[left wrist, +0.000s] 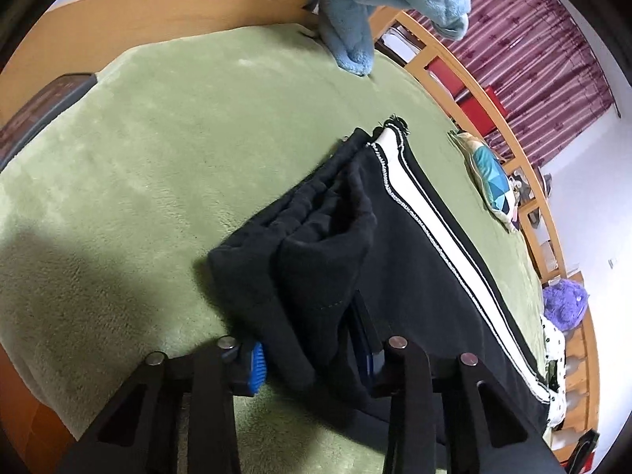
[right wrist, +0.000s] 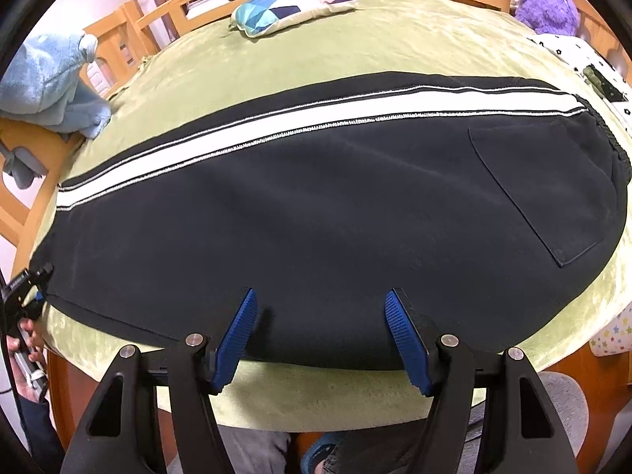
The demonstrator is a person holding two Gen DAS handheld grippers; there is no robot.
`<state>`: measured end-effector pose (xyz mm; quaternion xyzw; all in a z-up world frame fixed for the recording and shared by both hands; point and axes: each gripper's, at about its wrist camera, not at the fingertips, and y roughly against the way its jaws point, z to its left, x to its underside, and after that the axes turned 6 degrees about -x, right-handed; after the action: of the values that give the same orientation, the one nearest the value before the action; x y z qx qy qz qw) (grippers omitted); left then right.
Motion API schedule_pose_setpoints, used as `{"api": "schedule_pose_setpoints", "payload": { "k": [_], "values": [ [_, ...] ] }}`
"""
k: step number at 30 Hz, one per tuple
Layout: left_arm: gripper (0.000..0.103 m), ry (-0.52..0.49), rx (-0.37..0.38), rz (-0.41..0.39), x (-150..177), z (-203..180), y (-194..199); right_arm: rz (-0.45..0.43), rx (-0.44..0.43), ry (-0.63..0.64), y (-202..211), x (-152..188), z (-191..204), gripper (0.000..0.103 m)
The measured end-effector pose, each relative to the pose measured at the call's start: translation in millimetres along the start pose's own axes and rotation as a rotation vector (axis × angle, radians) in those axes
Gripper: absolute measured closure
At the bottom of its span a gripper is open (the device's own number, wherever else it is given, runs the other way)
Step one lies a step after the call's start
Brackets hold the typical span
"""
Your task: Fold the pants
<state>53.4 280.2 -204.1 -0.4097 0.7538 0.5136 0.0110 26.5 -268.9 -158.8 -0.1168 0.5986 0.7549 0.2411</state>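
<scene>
Black pants [right wrist: 316,213] with a white side stripe [right wrist: 276,122] lie flat across the green blanket, hems at the left, waistband and back pocket at the right. My right gripper [right wrist: 320,335] is open and empty, its blue pads over the pants' near edge. In the left wrist view, my left gripper [left wrist: 316,359] is shut on the bunched hem end of the pants [left wrist: 316,260], which is lifted a little off the blanket. The left gripper also shows at the far left of the right wrist view [right wrist: 27,284].
A green blanket [left wrist: 138,158] covers the table. A light blue plush [right wrist: 51,83] lies at the far left corner. A patterned cushion [right wrist: 276,10], a purple plush [right wrist: 547,0] and a white dotted cloth [right wrist: 584,63] lie along the back. Wooden chair backs surround the table.
</scene>
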Motion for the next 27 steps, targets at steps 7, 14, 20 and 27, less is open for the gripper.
{"api": "schedule_pose_setpoints", "payload": {
  "k": [7, 14, 20, 27],
  "values": [
    [0.092, -0.146, -0.036, -0.026, -12.6, -39.9, 26.6, -0.038, -0.025, -0.043, 10.4, -2.1, -11.7, 0.051],
    [0.094, -0.439, 0.073, -0.105, 3.3, -154.2, 74.4, -0.095, -0.051, -0.044, 35.4, -1.4, -35.6, 0.053],
    [0.094, -0.656, 0.203, -0.085, 57.3, -260.1, 89.2, -0.146, -0.034, -0.076, 58.3, 2.4, -76.7, 0.053],
    [0.094, -0.825, 0.289, 0.032, 160.2, -348.8, 61.2, -0.203, 0.003, -0.090, 87.3, 1.9, -115.5, 0.053]
  ]
}}
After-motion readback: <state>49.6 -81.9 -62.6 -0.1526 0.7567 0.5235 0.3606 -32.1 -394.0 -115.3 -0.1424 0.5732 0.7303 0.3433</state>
